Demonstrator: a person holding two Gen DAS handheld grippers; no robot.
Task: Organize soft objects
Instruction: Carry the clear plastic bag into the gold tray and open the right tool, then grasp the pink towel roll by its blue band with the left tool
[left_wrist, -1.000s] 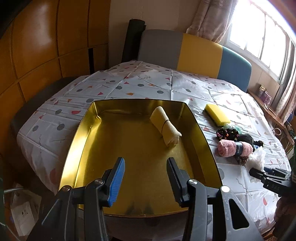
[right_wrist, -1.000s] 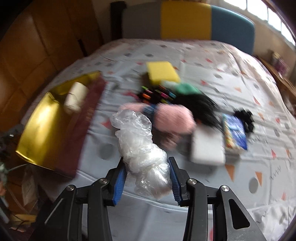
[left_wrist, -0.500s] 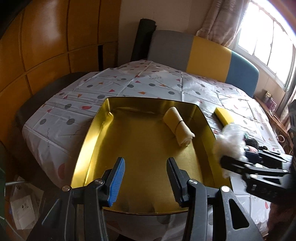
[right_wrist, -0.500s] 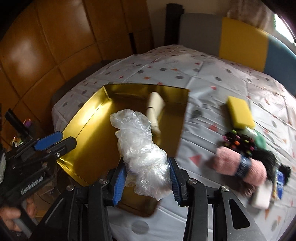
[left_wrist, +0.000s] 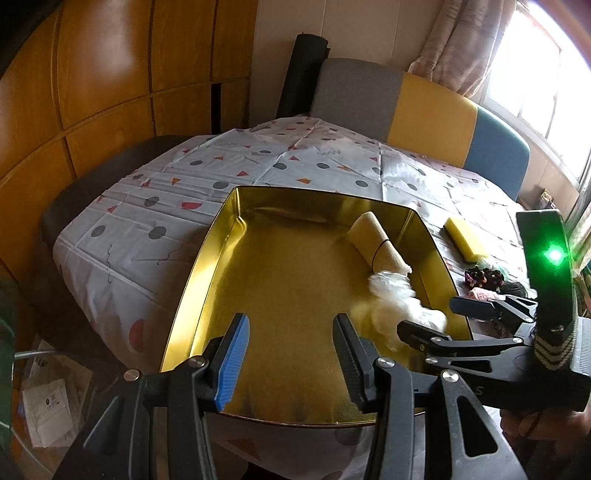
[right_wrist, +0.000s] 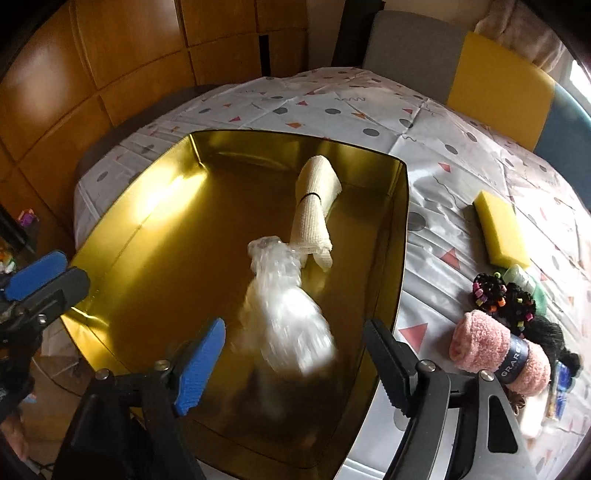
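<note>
Two claws are hovering over the near end of a gold tray (right_wrist: 122, 229) that is sitting on a counter draped in a white cloth (right_wrist: 369, 110) printed with grey dots and coloured triangles. The right claw (right_wrist: 295, 354) is standing wide apart with nothing between its fingers; a crumpled clear plastic bag (right_wrist: 284, 314) is showing blurred just ahead of it, inside the tray, and whether it is already resting on the tray floor cannot be told. The bag's far tip is touching the near end of a cream rolled cloth (right_wrist: 314, 214), bound by a thin black band and lying in the tray's right half. From the left wrist view, the same bag (left_wrist: 395, 299) is appearing beside the roll (left_wrist: 376, 243), close to the tray's right wall (left_wrist: 428, 240), with the right claw (left_wrist: 436, 317) reaching in from the right. The left claw (left_wrist: 291, 354) is also spread apart and gripping nothing, above the tray's near rim.

Outside the tray, on the cloth to its right, a yellow sponge (right_wrist: 500, 232) is lying flat; nearer, a cluster of black hair ties with coloured beads (right_wrist: 502, 299) is sitting just beside a pink fuzzy roll with a dark label band (right_wrist: 495, 354).
</note>
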